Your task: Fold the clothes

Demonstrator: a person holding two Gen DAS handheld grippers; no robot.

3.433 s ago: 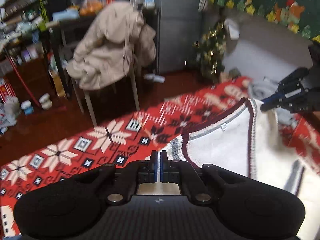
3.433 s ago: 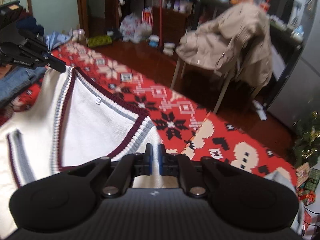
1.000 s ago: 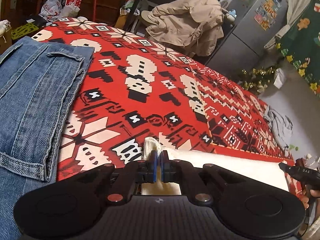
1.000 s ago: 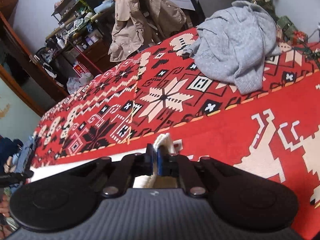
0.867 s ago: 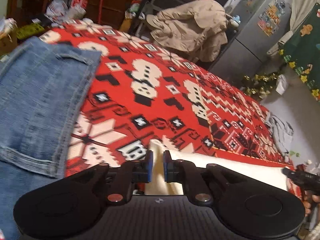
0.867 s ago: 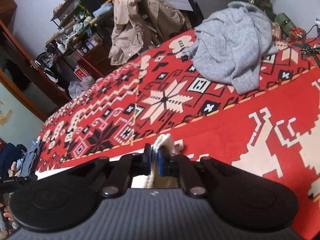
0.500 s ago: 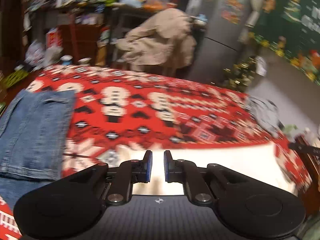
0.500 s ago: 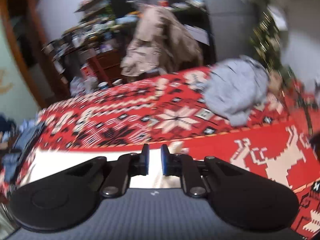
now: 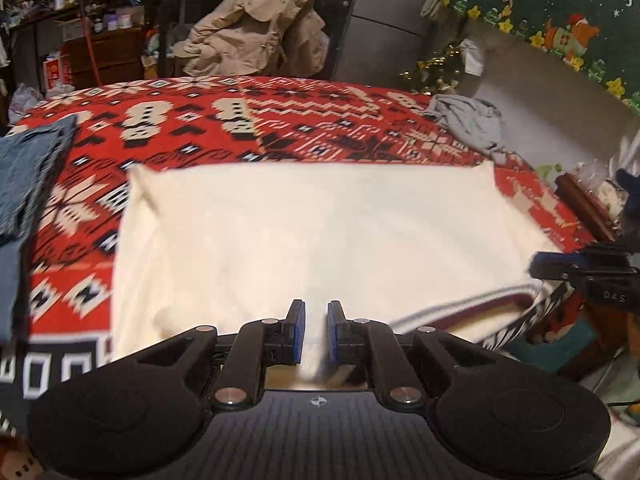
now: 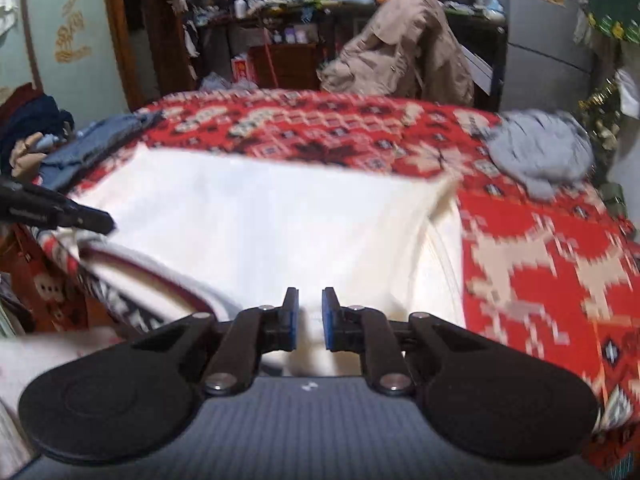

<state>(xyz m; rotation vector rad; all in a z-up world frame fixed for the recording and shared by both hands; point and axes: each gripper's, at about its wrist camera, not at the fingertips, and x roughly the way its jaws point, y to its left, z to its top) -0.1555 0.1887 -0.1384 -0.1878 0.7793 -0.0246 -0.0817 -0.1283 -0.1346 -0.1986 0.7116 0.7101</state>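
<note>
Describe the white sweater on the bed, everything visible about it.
The white sweater lies spread flat across the red patterned blanket, showing a plain cream knit panel. Its near edge carries grey and maroon striped trim, which hangs towards the bed's front edge. The far corners look slightly peaked. Both views are motion-blurred. The left gripper and right gripper sit over the near edge, jaws slightly apart; whether the pads touch it is unclear.

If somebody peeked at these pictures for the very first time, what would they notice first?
Probably the big white sweater spread flat in the middle of the bright red patterned blanket. Next, the black left hand-held gripper right up front, its blue pads apart over the sweater's near edge. Then the crumpled grey garment at the blanket's far right corner.
</note>
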